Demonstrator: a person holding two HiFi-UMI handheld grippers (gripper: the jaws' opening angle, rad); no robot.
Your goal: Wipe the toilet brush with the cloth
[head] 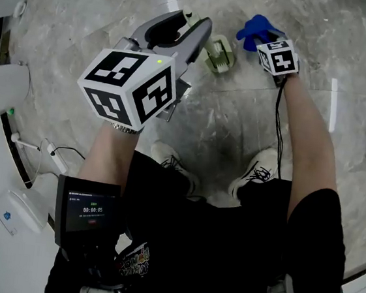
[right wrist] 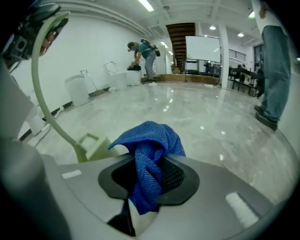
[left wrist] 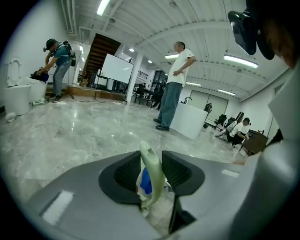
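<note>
Left gripper (left wrist: 151, 158) jaws seemingly clamp toilet brush handle (left wrist: 153, 176); right gripper (right wrist: 149, 165) jaws pinch cloth (right wrist: 151, 138)

Only one text can be read: the dark screen (head: 90, 209) of the device at the person's waist shows a timer in white digits, which seems to say "00:00:05". The small green line above it is too small to read. The left marker cube (head: 127, 87) and the right marker cube (head: 278, 56) carry black-and-white square patterns, not letters. The print on the shirt (head: 135, 262) is too blurred to read.
</note>
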